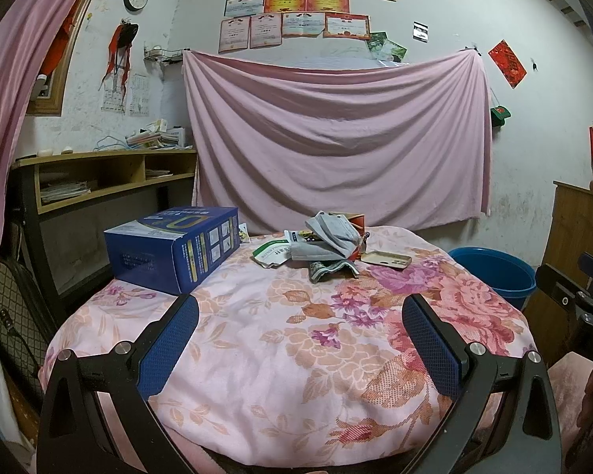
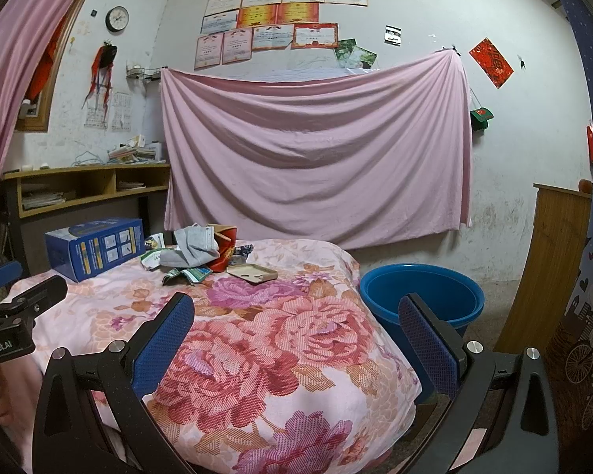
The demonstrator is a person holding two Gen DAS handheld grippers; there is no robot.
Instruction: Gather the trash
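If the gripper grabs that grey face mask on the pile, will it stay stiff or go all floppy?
Probably floppy: the grey face mask lies crumpled and draped over the trash pile. It looks thin, so likely very light. Its loose folds may snag neighbouring wrappers and drag them along.

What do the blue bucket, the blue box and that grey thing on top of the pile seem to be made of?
Blue bucket: probably plastic; smooth, evenly coloured wall with a moulded rim.
Blue box: printed cardboard, judging by its folded edges and slightly glossy print.
Grey thing: looks like a soft non-woven face mask, crumpled with pleats; the exact fabric is unclear.
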